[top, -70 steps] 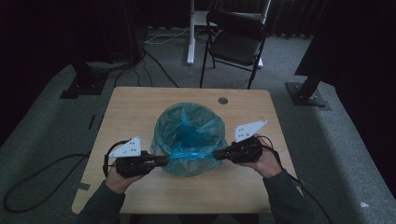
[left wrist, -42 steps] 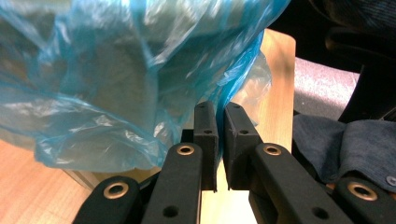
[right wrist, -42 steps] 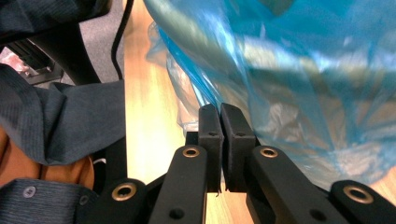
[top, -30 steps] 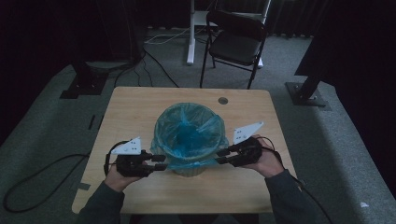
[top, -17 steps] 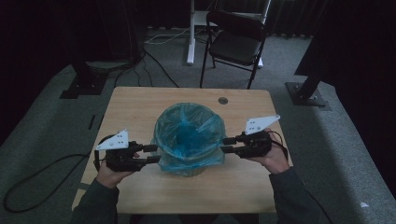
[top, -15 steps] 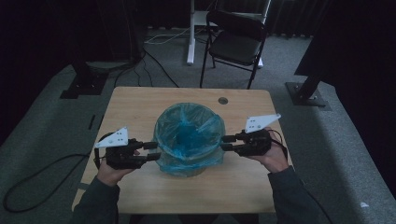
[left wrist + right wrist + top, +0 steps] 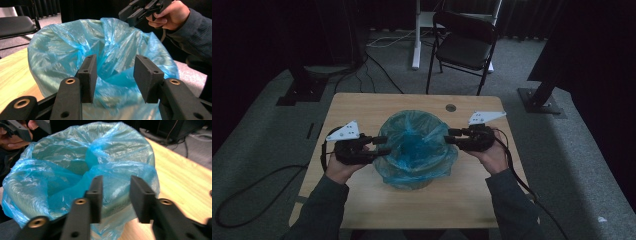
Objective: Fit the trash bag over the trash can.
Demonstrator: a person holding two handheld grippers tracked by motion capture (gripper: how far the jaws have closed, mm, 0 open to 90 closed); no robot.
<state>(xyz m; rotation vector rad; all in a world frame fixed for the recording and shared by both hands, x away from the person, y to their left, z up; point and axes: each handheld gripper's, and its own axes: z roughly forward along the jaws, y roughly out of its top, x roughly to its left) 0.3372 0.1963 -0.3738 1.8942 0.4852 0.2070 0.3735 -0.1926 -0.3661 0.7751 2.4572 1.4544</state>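
1. Left claw point(image 7: 382, 146) & right claw point(image 7: 451, 136) flank the crinkly blue plastic bag-lined bin point(image 7: 417, 150), mid light wood surface point(image 7: 362, 107); equally near
2. Left just opened wider, right closed a bit; both gape, nothing gripped
3. Bin itself hidden under liner; black folding chair point(image 7: 464, 47) beyond
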